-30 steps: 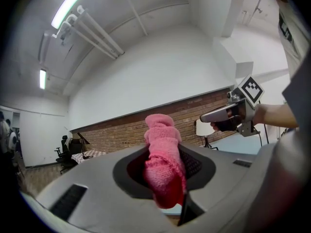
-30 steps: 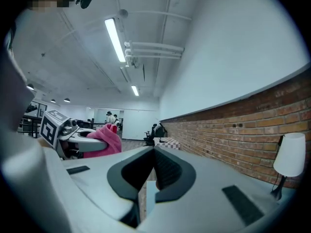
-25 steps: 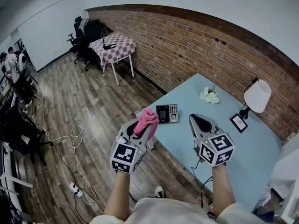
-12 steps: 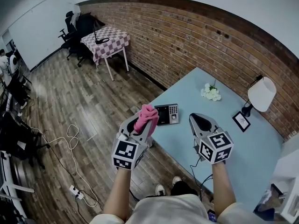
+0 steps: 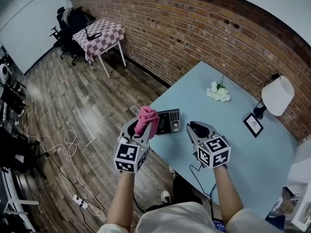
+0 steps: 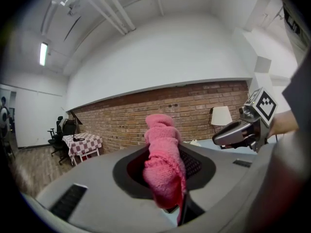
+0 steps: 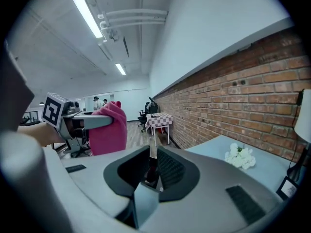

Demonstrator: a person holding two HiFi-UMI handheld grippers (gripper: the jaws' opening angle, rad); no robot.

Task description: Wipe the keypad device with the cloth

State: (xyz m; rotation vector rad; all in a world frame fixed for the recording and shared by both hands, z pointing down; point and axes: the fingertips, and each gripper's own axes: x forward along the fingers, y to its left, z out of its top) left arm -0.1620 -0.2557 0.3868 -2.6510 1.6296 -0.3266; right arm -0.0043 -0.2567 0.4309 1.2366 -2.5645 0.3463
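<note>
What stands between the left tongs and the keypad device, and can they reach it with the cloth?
Probably yes: the left tongs, shut on the pink cloth, hang right beside the keypad device, with nothing between them.

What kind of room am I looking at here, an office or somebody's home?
Most likely an office or lab workspace: office chairs beside a checkered table, strip lights along the ceiling, and a light blue desk by the brick wall carrying a keypad device and lamp.
</note>
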